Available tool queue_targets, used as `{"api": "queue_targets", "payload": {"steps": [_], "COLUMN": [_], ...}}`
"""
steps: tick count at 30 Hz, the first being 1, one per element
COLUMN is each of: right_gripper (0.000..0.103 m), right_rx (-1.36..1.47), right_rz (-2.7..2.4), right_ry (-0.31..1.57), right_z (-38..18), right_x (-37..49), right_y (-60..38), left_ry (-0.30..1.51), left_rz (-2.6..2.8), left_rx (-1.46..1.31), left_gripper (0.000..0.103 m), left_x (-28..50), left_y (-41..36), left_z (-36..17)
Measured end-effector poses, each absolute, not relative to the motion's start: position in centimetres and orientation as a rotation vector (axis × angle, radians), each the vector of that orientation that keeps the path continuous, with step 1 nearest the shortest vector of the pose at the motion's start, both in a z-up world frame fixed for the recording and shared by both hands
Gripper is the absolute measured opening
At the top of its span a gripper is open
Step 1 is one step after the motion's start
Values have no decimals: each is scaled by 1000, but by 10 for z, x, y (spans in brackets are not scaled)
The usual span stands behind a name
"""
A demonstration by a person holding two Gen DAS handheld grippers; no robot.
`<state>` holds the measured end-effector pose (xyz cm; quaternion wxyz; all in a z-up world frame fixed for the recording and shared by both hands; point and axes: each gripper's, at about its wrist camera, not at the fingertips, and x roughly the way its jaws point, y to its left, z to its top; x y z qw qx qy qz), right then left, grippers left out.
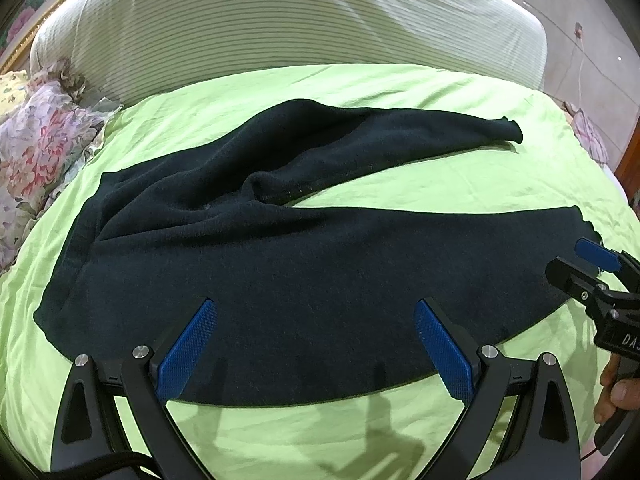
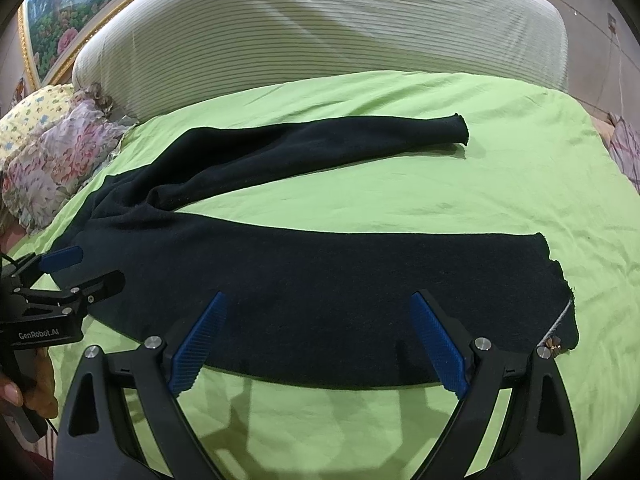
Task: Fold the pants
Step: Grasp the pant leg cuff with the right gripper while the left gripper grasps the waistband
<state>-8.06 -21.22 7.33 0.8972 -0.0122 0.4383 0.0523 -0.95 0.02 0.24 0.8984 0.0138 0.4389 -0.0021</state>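
Note:
Dark navy pants (image 1: 280, 248) lie spread on a lime-green bed sheet (image 1: 440, 184), waist to the left, two legs splayed to the right. The far leg (image 2: 320, 144) angles away; the near leg (image 2: 360, 272) lies across the front. My left gripper (image 1: 316, 308) is open and empty above the near leg's front edge. My right gripper (image 2: 318, 300) is open and empty above the same leg, nearer its cuff (image 2: 560, 300). Each gripper shows in the other's view, the right one (image 1: 580, 268) and the left one (image 2: 80, 272).
A striped white headboard cushion (image 1: 280, 28) stands behind the bed. Floral pillows (image 1: 36, 148) lie at the far left. A framed flower picture (image 2: 52, 20) hangs on the left wall. A tiled wall (image 1: 592, 40) is at the right.

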Motion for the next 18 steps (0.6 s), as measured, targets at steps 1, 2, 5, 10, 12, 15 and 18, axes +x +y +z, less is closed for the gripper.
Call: {"api": "queue_targets", "payload": {"steps": [1, 2, 5, 10, 12, 15, 18], "right_gripper": [93, 93, 93, 93, 93, 93, 93], "right_rx": [-17, -8, 14, 28, 35, 53, 68], "right_rz": [106, 103, 95, 89, 80, 58, 45], "right_ry": [907, 906, 905, 892, 887, 882, 871], "right_z": [74, 74, 77, 84, 86, 90, 96], "right_x": [-79, -79, -71, -52, -43, -25, -7], "right_y": [-213, -213, -216, -227, -232, -243, -254], "left_ry": [909, 911, 916, 915, 914, 918, 916], "left_rz": [-5, -8, -11, -16, -17, -26, -32], "left_rx": [27, 24, 8, -4, 1, 12, 20], "left_gripper": [99, 99, 99, 99, 99, 99, 99], "left_x": [-8, -6, 3, 25, 35, 51, 70], "left_y": [1, 2, 4, 8, 8, 8, 8], "left_z": [3, 5, 9, 20, 23, 27, 32]}}
